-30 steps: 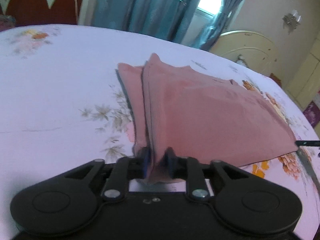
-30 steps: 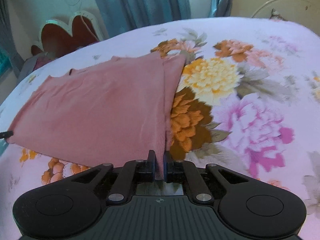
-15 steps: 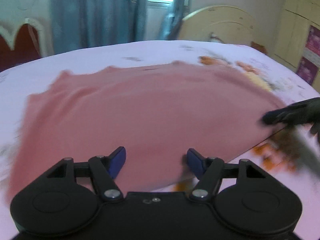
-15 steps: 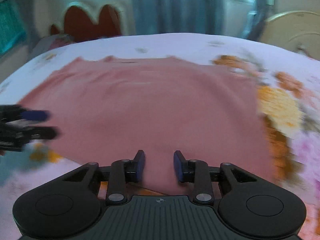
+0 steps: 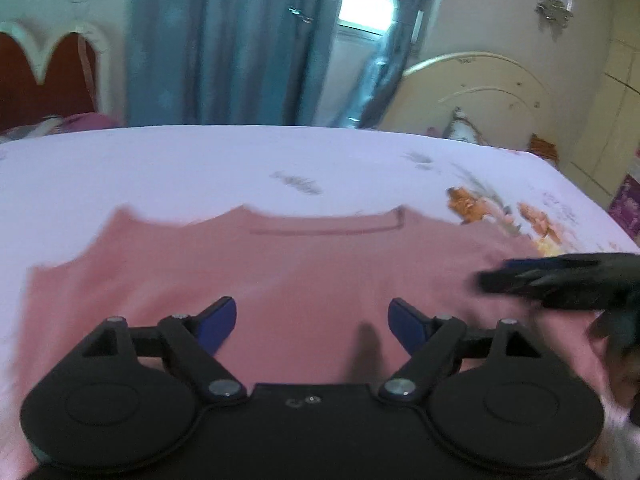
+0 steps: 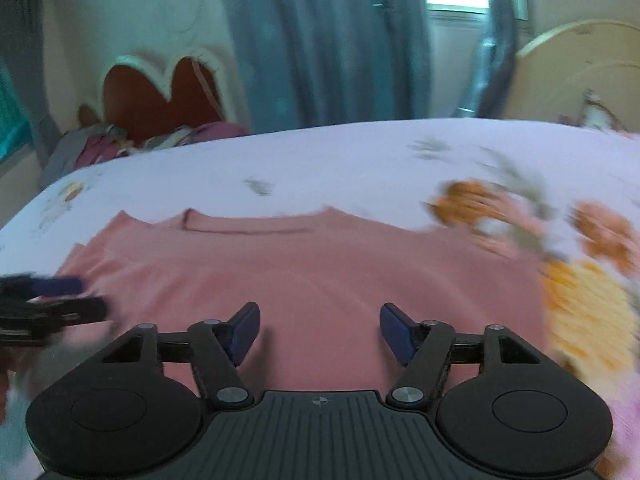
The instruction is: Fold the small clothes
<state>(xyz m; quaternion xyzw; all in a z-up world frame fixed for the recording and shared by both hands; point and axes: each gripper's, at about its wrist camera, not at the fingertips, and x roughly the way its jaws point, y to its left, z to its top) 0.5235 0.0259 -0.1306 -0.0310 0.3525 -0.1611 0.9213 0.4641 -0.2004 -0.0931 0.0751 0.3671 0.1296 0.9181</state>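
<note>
In the left wrist view, the left gripper (image 5: pixel 312 320) hangs low over the pink garment (image 5: pixel 280 276), its blue-padded fingers (image 5: pixel 218 322) spread wide with nothing between them. The garment lies flat on the floral bedsheet (image 5: pixel 240 160), its far edge showing a straight seam line. At the right edge the right gripper (image 5: pixel 560 280) reaches in over the cloth, blurred. Blue curtains (image 5: pixel 224 40) hang behind the bed.

In the right wrist view, the right gripper (image 6: pixel 320 330) also sits above the garment (image 6: pixel 320 272), fingers (image 6: pixel 394 332) spread apart and empty. The left gripper (image 6: pixel 44 300) shows at the left edge over the garment's side; it looks to be parted, though blur makes that uncertain. Orange and yellow flowers (image 6: pixel 580 300) on the sheet lie just beside the garment's right edge.
</note>
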